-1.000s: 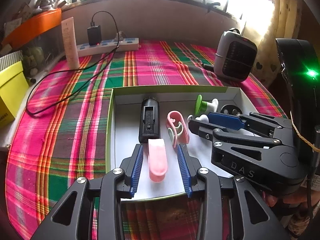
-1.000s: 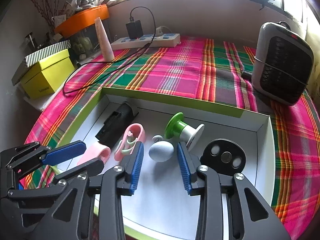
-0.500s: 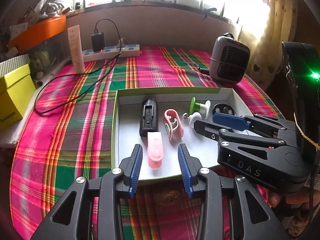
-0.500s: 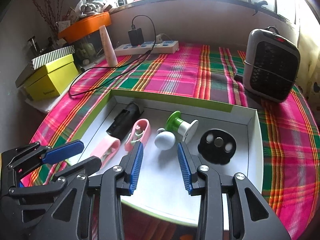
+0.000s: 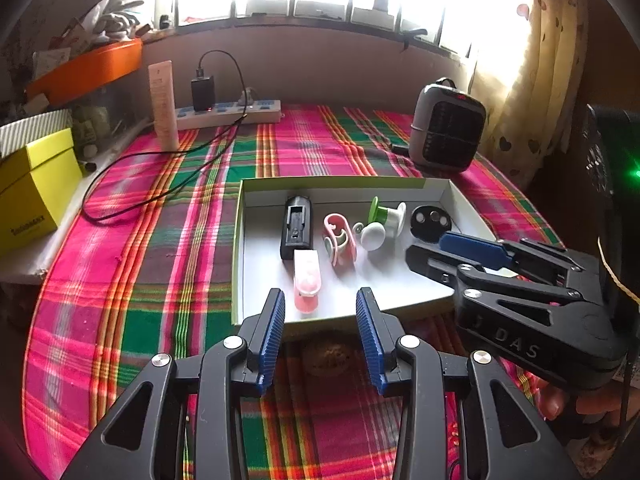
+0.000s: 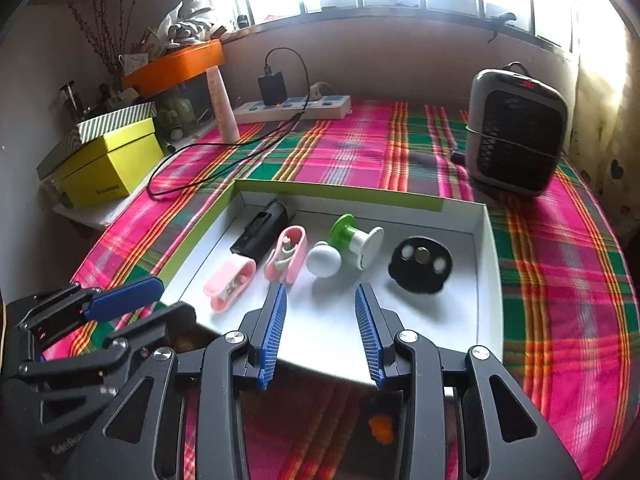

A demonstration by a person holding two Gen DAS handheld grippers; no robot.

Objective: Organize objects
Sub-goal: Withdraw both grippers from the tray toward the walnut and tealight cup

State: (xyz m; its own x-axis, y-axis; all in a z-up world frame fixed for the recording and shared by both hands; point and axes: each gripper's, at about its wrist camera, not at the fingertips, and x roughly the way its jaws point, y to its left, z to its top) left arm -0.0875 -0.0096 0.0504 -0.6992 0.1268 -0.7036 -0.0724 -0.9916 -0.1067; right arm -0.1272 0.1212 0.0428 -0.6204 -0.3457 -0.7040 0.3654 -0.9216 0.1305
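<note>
Nearest the lens, the left tool [image 5: 320, 312] hangs with its blue pads spread apart and nothing between them, just short of the near rim of the white tray [image 5: 239, 240]. The right tool [image 6: 318, 312] is likewise spread and empty, over the tray's near edge.

Inside the tray, going outward: a pink clip [image 5: 306, 280] lies closest, then a black holder [image 5: 297, 226] touching its far end, a second pink clip [image 5: 340, 238] beside it, a white knob [image 5: 373, 235] against a green-and-white spool [image 5: 386, 213], and a black disc [image 5: 430, 222] to the right. Everything appears already gathered, so the sorting looks close to finished.

If another pick is wanted, a good approach is probably to come down straight over one item, pads square to its narrow sides, and avoid nudging the neighbours that touch.

Beyond the tray lie the plaid cloth [image 5: 168, 240], a heater [image 5: 446, 130] and a power strip [image 5: 228, 114].

Against a second ago, both tools have drawn back and up: the pink clip then sat between the left pads, the white knob between the right ones.
</note>
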